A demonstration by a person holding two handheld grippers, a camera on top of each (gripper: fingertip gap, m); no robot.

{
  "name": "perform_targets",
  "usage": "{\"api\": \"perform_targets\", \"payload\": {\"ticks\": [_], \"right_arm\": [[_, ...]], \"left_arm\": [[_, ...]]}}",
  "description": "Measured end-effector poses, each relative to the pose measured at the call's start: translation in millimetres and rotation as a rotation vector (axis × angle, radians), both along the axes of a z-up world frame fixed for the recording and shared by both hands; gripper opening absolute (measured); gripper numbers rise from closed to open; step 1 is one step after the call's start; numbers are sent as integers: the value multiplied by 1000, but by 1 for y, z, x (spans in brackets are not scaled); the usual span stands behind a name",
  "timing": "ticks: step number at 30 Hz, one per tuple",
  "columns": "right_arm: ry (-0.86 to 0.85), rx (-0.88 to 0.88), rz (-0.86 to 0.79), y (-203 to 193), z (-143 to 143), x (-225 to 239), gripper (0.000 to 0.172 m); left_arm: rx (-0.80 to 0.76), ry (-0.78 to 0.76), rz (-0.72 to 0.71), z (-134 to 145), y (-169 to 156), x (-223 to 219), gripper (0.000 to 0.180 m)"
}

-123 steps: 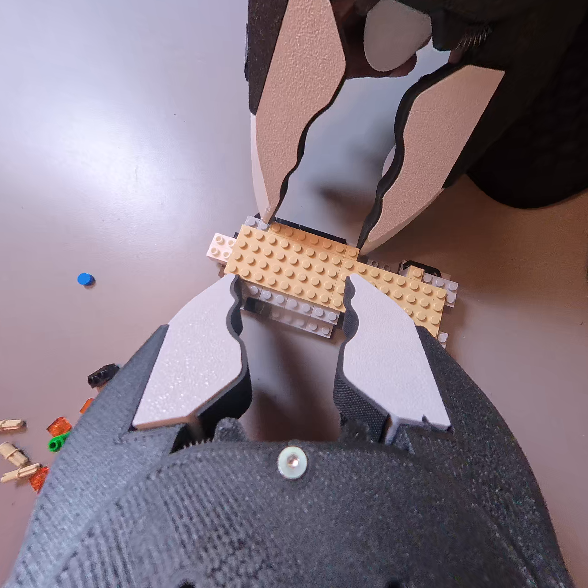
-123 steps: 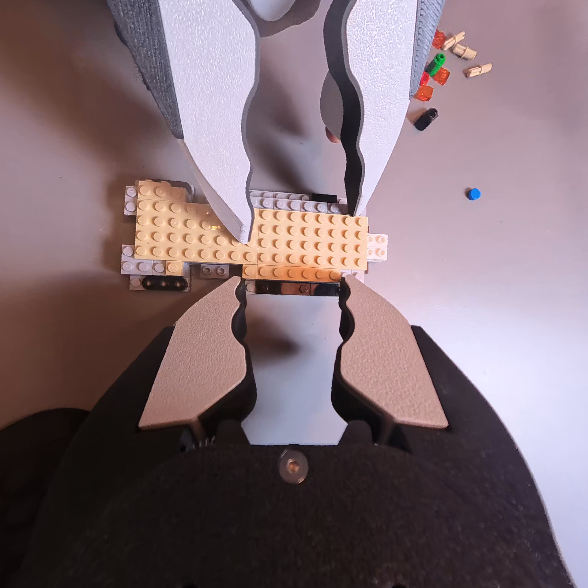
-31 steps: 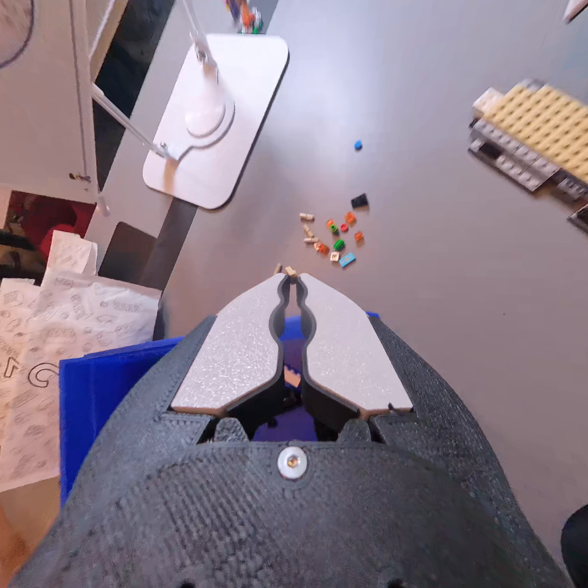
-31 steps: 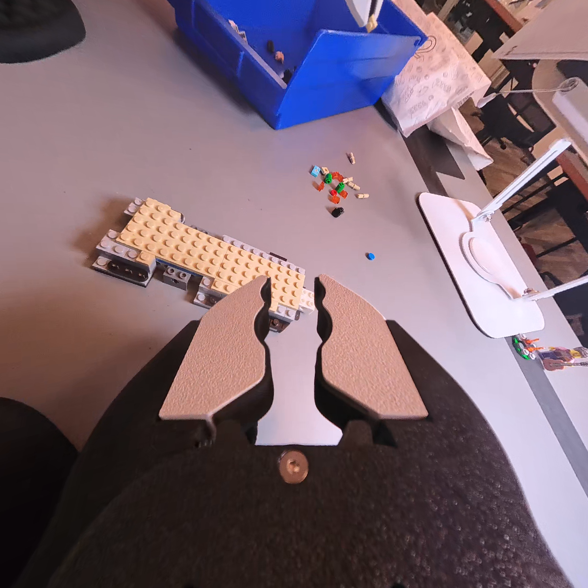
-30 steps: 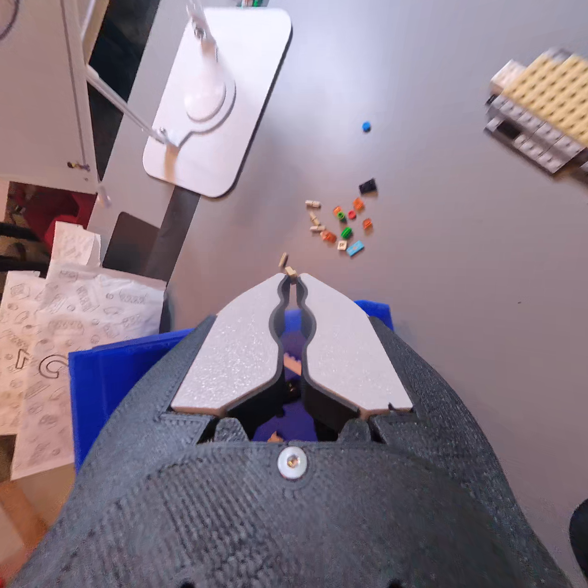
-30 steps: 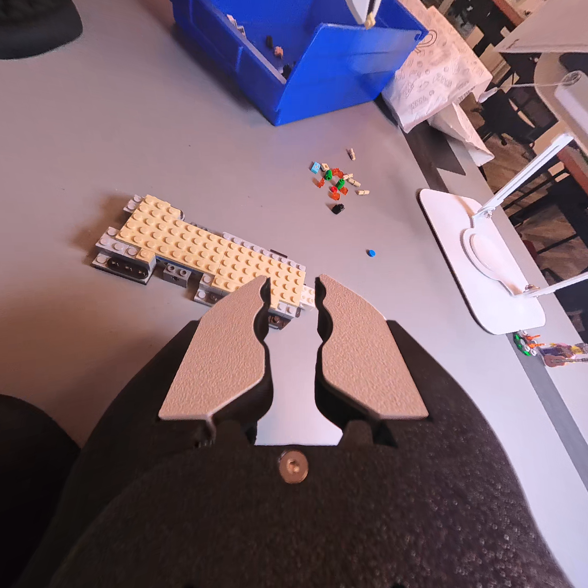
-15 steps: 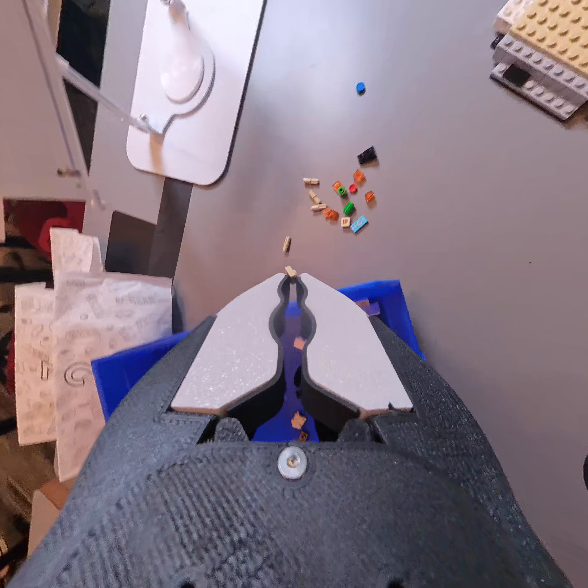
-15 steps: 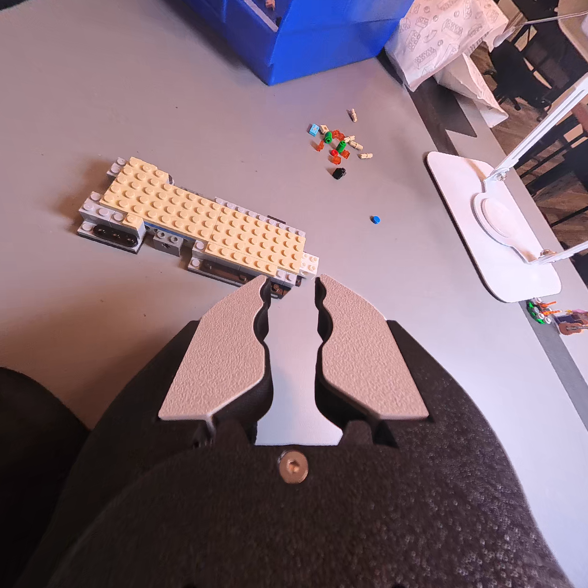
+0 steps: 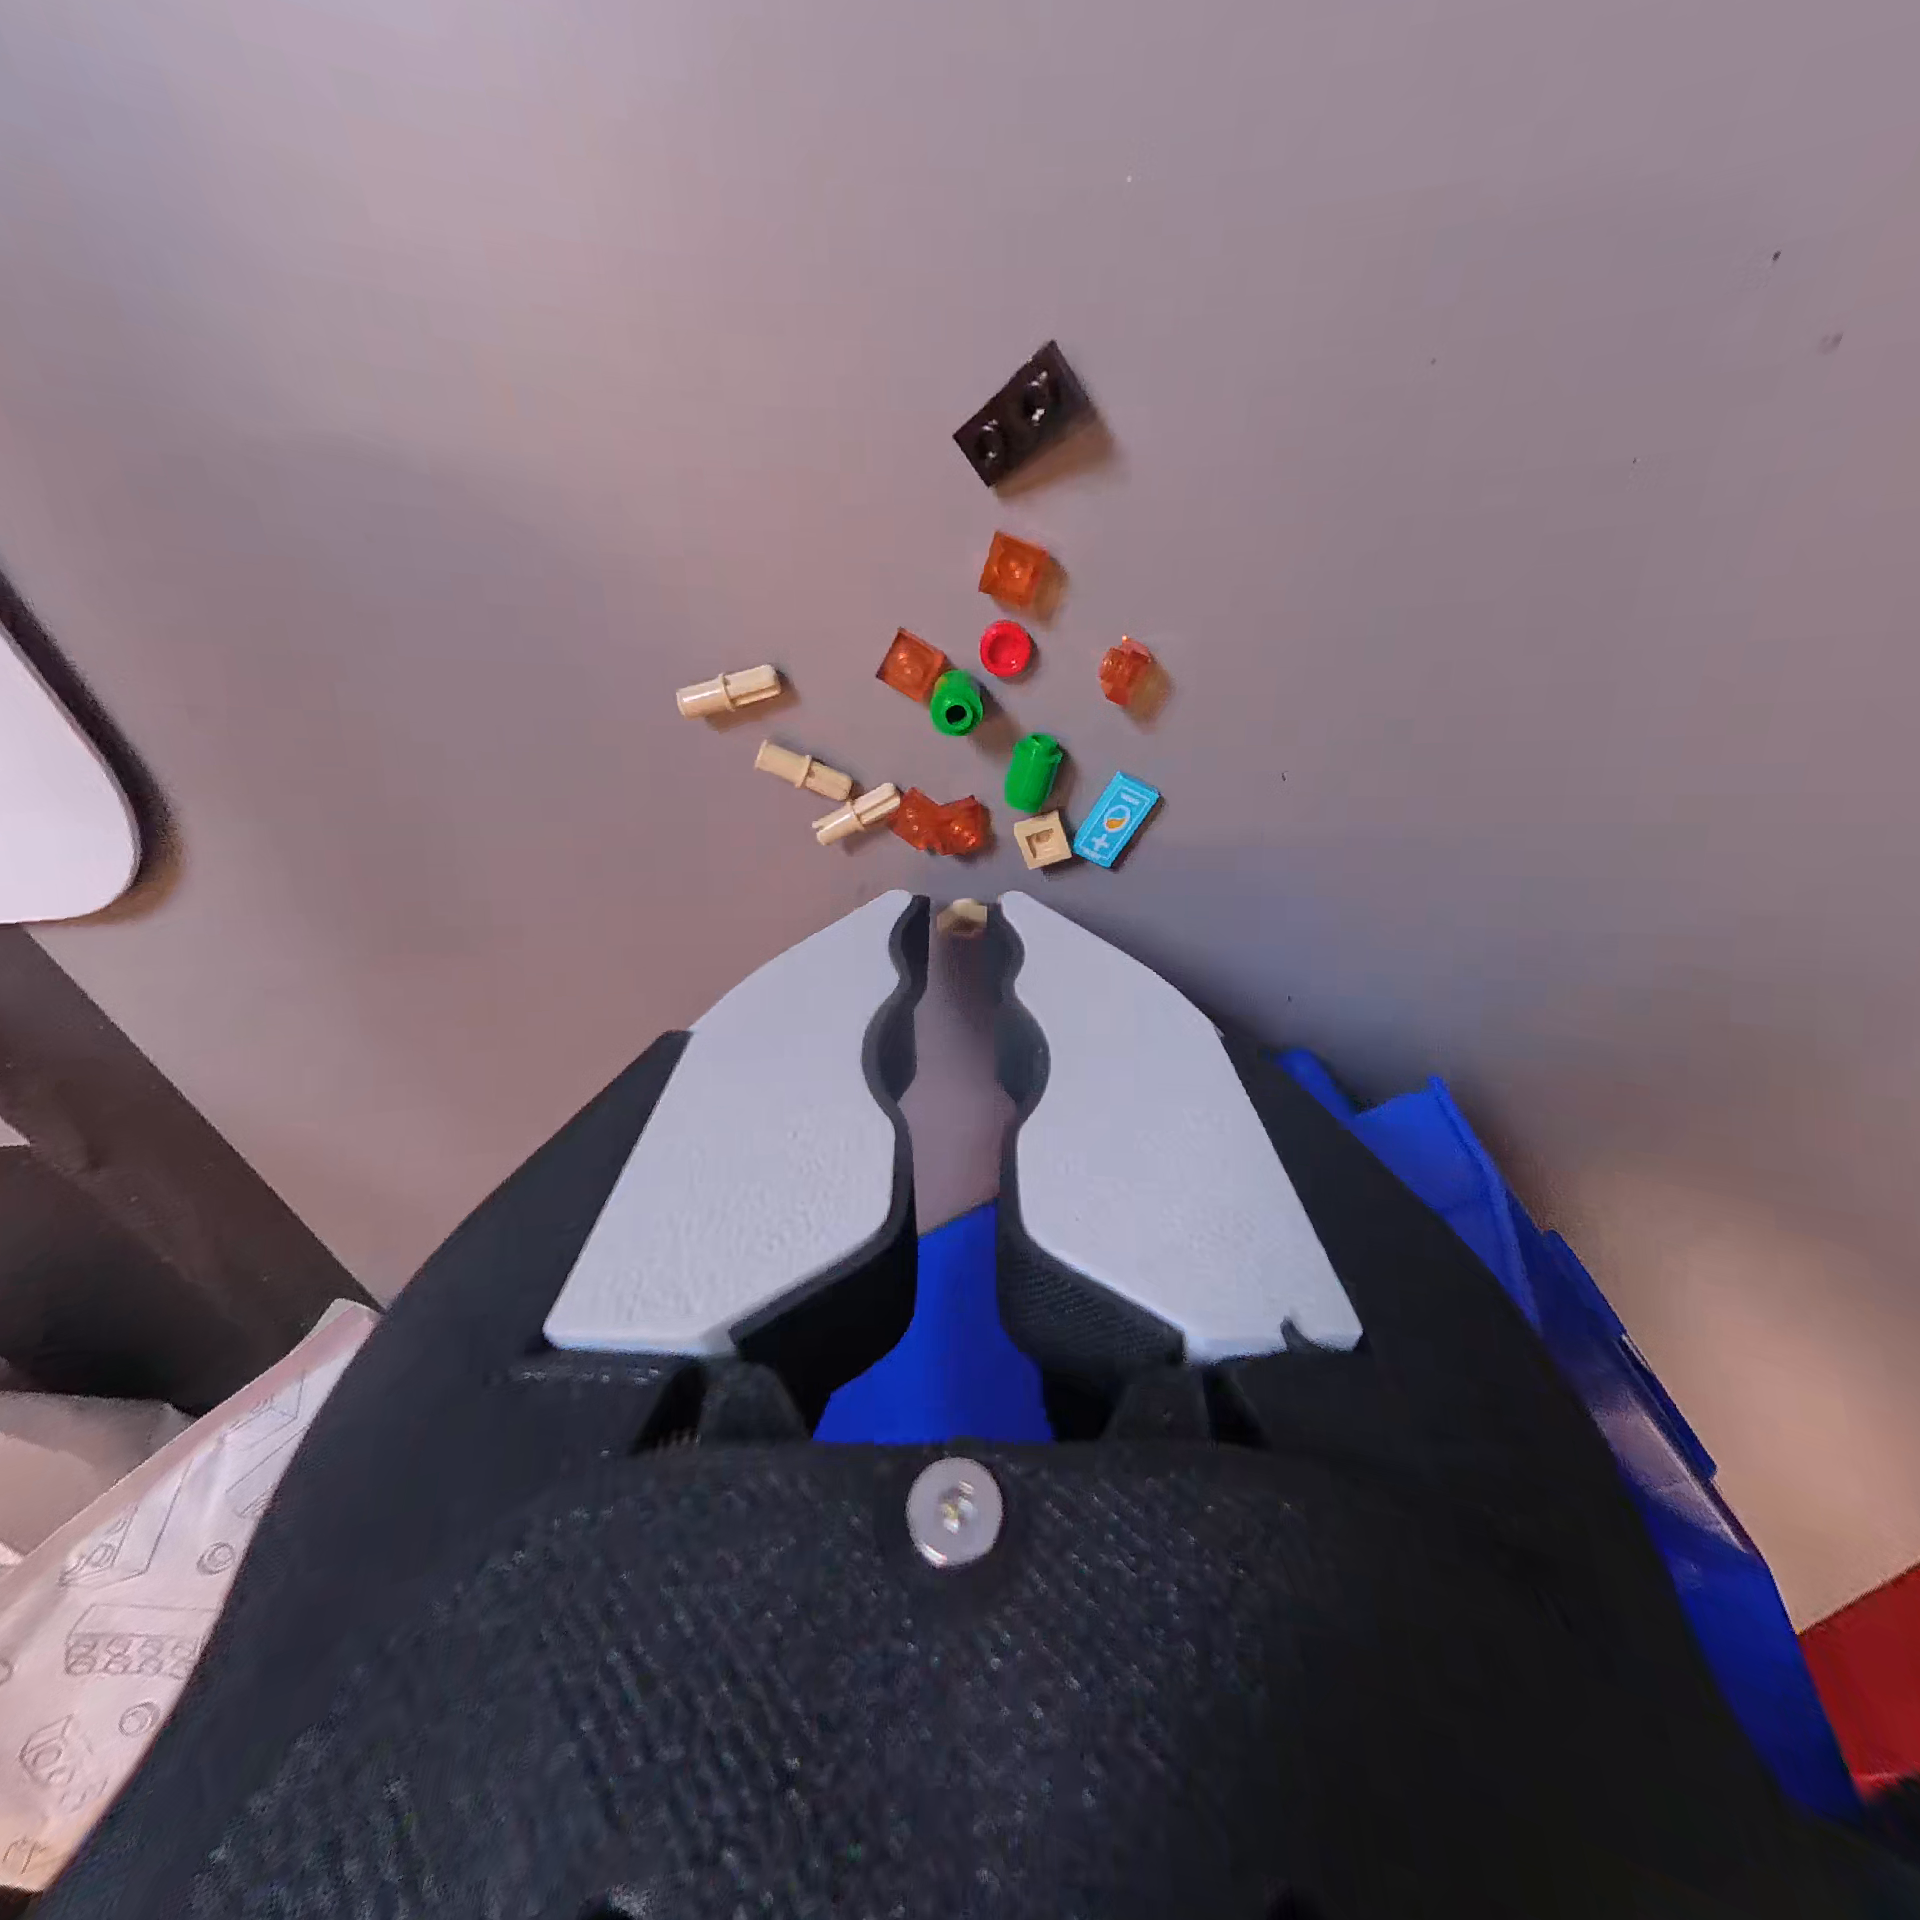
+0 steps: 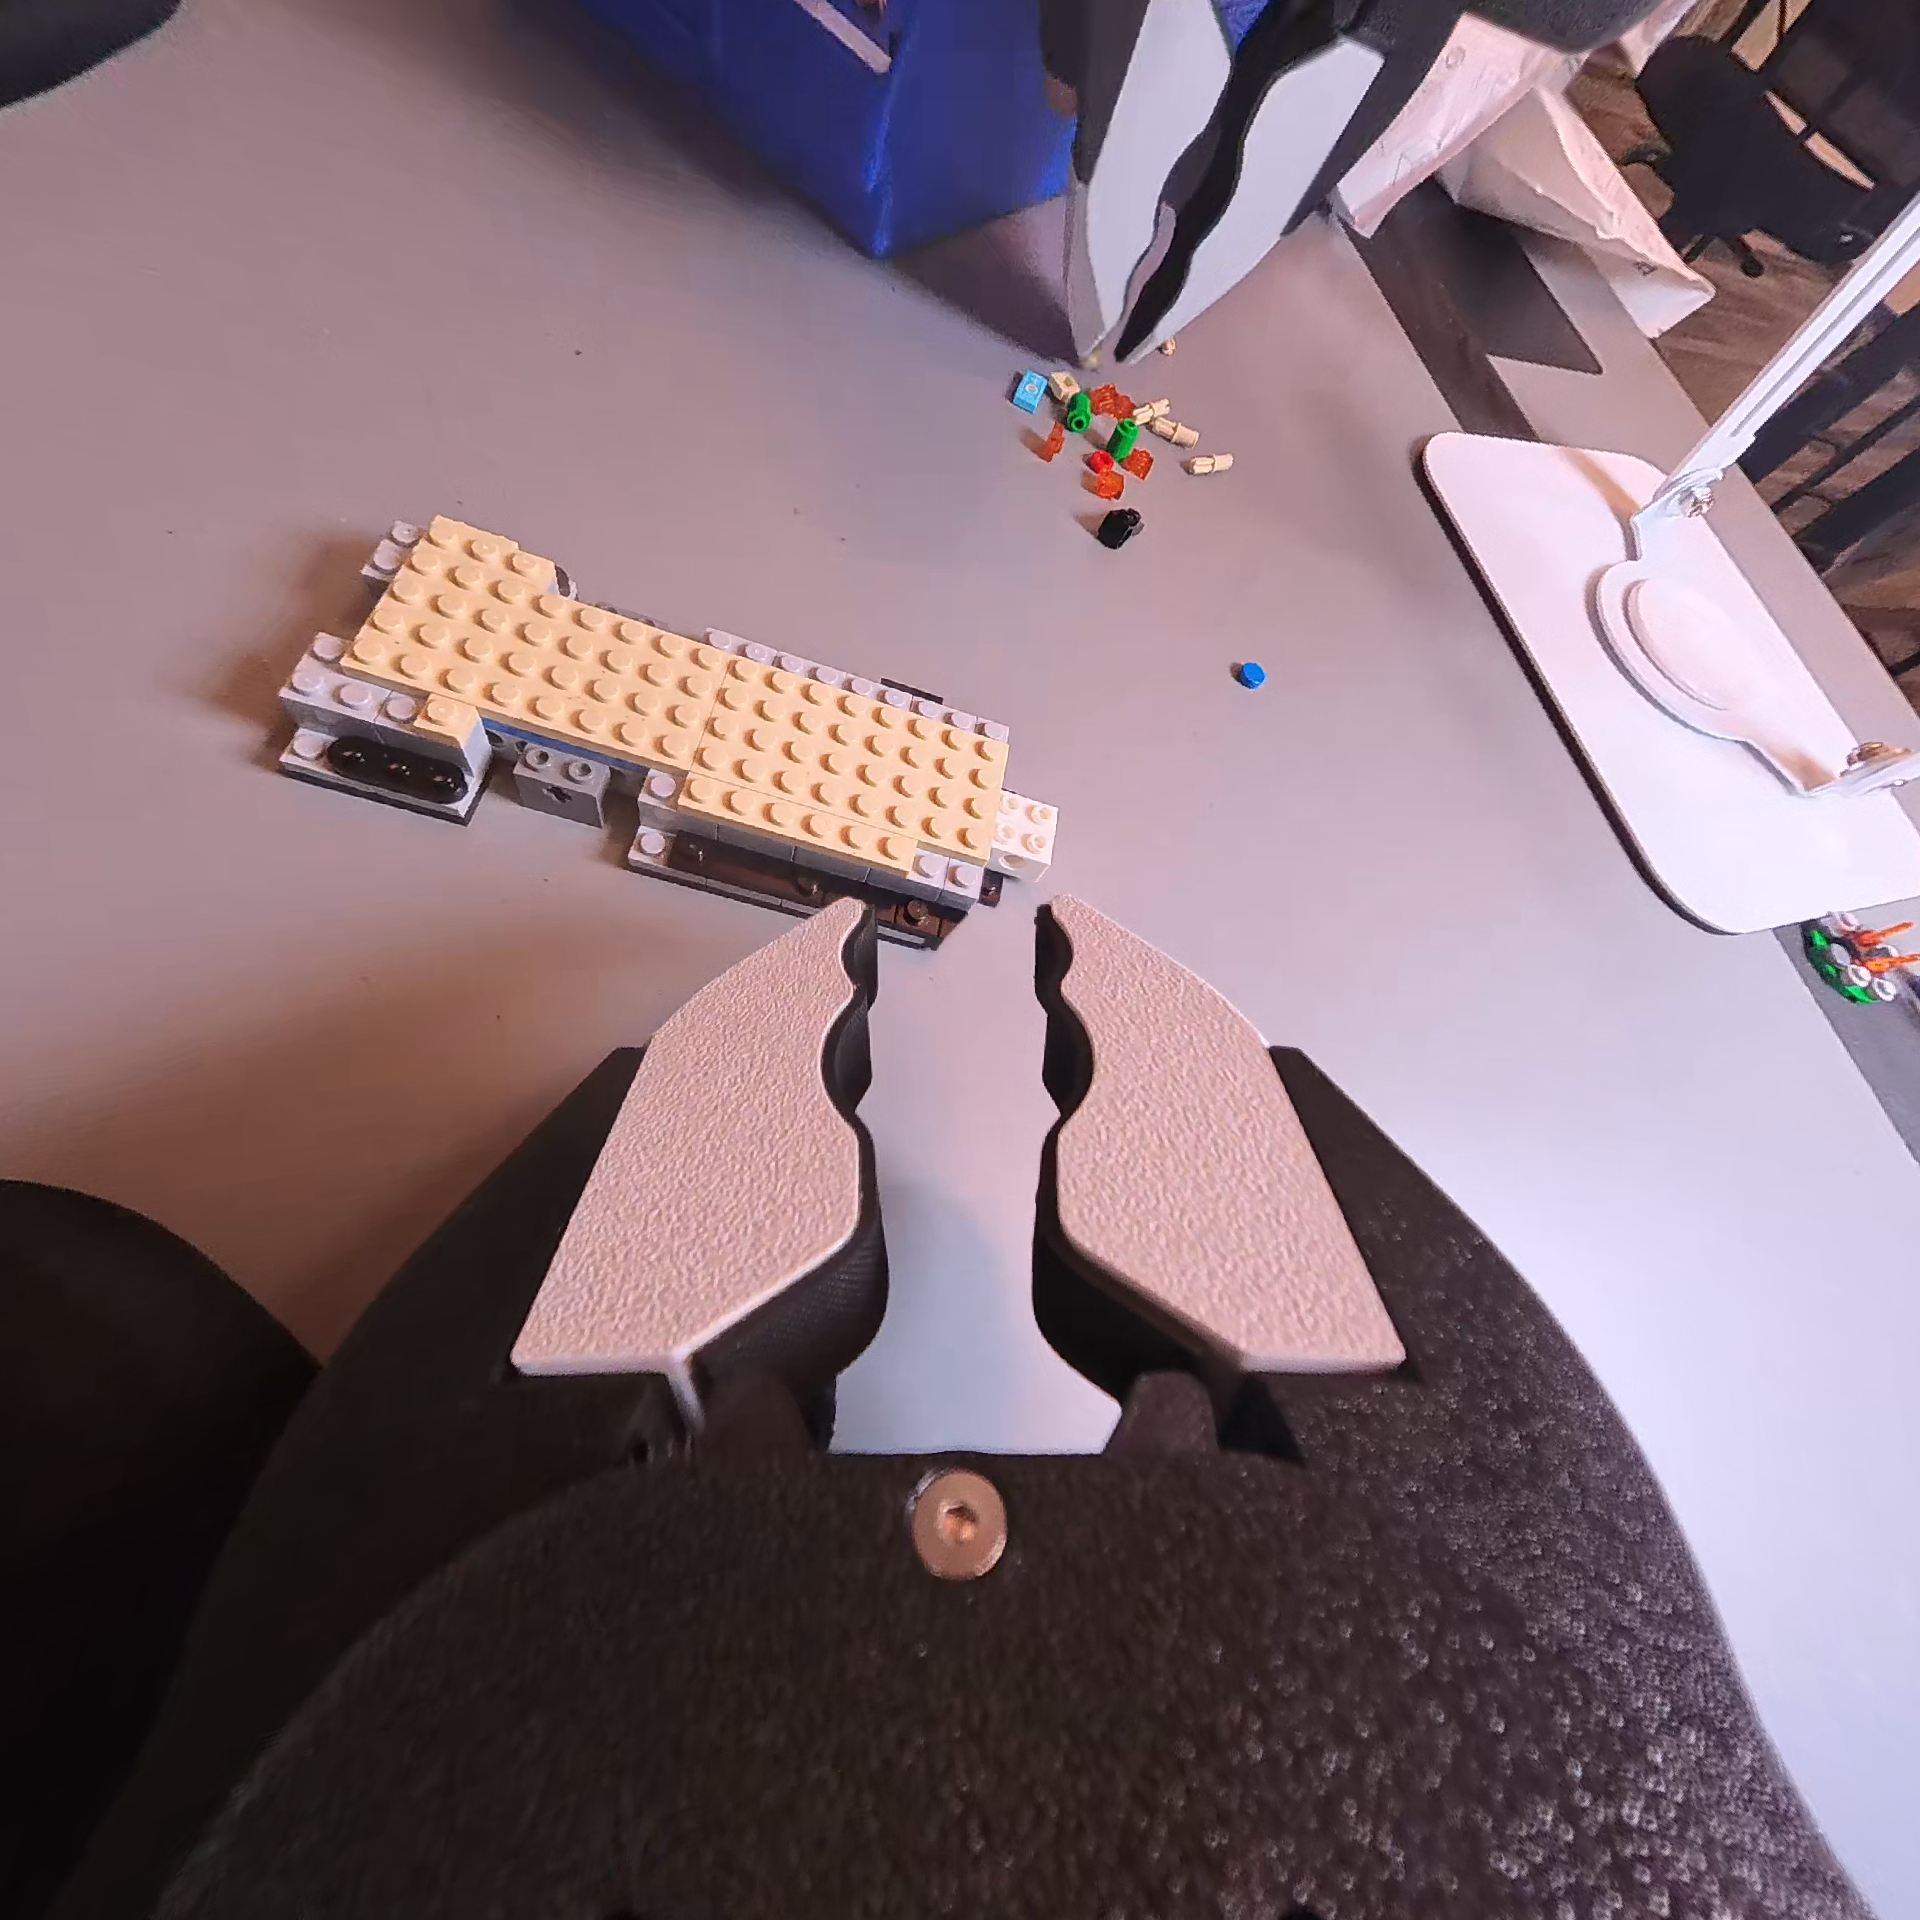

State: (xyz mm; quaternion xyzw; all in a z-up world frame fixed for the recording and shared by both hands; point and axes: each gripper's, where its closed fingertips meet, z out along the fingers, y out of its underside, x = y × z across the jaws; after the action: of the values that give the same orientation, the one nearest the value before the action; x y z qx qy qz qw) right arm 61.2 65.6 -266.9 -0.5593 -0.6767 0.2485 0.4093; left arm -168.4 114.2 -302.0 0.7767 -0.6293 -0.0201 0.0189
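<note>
Over the tabletop, left wrist view: the left hand-held gripper (image 9: 958,909) points down at the grey tabletop (image 9: 416,416), beside a scatter of small loose parts.
Left jaws: parted a little, with a small tan piece (image 9: 961,921) lying between the tips. Neither pad looks pressed on it.
Scatter just beyond the tips: a tan square tile (image 9: 1042,840), a light blue printed tile (image 9: 1116,818), clear orange pieces (image 9: 940,821), two green cylinders (image 9: 1031,771), a red round stud (image 9: 1005,648) and three tan pins (image 9: 727,691).
Farthest part: a black two-stud plate (image 9: 1023,412), a little apart from the cluster.
Behind the gripper: a blue bin (image 9: 1507,1299) to the right and a printed paper bag (image 9: 125,1558) at lower left.
Left edge: a corner of a white lamp base (image 9: 52,810).

Near edge of the tabletop, right wrist view: the right hand-held gripper (image 10: 956,914) hangs above the surface with its jaws clearly apart and only bare tabletop between them.
Nearest thing: a long tan-topped brick build (image 10: 675,696) on grey and black bricks. Its white end brick (image 10: 1023,831) lies just beyond the fingertips.
Mid tabletop: a lone blue stud (image 10: 1250,674), well apart from the build.
Far side: the other gripper comes down at the edge of the loose parts, with the blue bin behind it.
Right edge: the white lamp base, with small toy figure parts (image 10: 1860,961) near its corner.
</note>
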Motion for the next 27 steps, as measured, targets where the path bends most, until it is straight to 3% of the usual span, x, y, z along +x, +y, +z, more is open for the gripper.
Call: {"api": "perform_targets", "payload": {"ticks": [4, 7, 13, 16, 21, 27], "right_arm": [[0, -12, -4, 2, -1, 1, 29], [-5, -26, -8, 1, -2, 1, 32], [-33, -172, 1, -13, -5, -5, 48], [-62, -246, -18, -19, -9, -9, 56], [-102, -283, -83, -27, -11, -18, 57], [-139, -278, -130, -30, -20, -24, 55]], "left_arm": [[51, -32, -2, 9, 5, 3, 18], [160, -146, 9, 29, 13, 24, 27], [270, -526, -15, 68, -35, 120, 37], [245, -678, 10, 61, -66, 153, 45], [209, -727, 42, 22, -84, 170, 63], [184, -814, 40, 18, -89, 187, 59]]}}
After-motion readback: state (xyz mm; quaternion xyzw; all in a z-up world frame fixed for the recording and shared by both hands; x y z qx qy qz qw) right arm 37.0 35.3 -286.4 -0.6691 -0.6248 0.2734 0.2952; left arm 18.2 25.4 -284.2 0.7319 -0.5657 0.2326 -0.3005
